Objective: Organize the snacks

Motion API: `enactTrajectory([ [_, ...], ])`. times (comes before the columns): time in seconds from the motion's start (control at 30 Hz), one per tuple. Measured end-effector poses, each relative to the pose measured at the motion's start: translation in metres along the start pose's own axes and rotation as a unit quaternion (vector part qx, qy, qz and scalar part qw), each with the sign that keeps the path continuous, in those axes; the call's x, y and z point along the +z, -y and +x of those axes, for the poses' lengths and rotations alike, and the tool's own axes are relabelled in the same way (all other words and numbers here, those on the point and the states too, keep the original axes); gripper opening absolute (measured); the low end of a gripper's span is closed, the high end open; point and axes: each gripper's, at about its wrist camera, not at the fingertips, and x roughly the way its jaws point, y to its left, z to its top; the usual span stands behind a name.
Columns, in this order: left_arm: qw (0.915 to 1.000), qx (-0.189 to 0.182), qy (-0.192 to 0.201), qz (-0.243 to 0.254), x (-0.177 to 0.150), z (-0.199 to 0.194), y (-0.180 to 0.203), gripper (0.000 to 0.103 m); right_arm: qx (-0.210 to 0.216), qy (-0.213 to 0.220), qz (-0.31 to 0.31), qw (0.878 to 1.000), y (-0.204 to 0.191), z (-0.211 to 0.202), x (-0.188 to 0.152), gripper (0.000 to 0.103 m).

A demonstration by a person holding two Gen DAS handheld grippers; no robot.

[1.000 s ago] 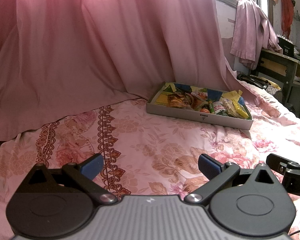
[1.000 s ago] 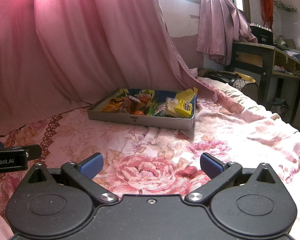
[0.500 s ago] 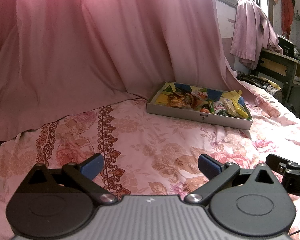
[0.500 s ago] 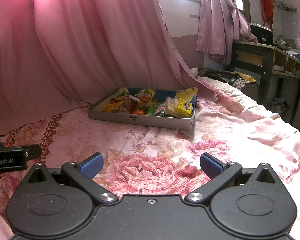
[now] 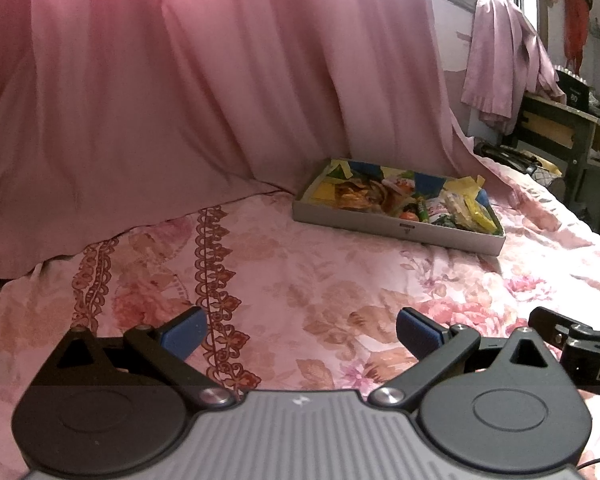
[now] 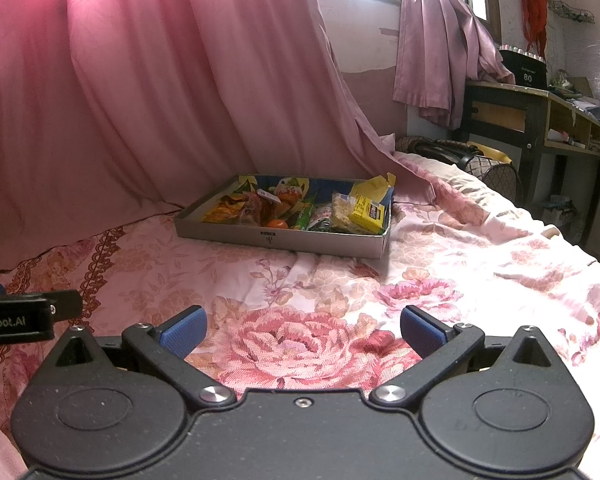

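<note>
A shallow grey cardboard box point(image 5: 364, 222) point(image 6: 228, 233) lies on the floral bedspread, far ahead of both grippers. It holds several snack packets: orange chip bags point(image 6: 230, 210), a small orange round snack point(image 6: 278, 224), a green stick packet point(image 6: 305, 214) and a yellow packet point(image 6: 370, 212). My left gripper point(image 5: 300, 330) is open and empty, low over the bedspread. My right gripper point(image 6: 302, 330) is open and empty, also low over the bed. Each gripper's side shows at the other view's edge.
A pink curtain point(image 5: 180, 80) hangs behind the box and drapes onto the bed. A wooden desk point(image 6: 540, 120) stands at the far right past the bed's edge, with a dark bag point(image 6: 460, 152) beside it. Pink garments point(image 6: 440, 48) hang by the window.
</note>
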Motion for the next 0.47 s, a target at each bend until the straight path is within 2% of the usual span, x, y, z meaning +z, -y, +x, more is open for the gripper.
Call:
enactTrajectory([
  [0.47,1.0000,0.004,-0.004,0.004,-0.0002,0.0007,0.0015,0.103,0.000,-0.001,0.000,1.000,-0.0001,0.0004,-0.0013,0.102],
])
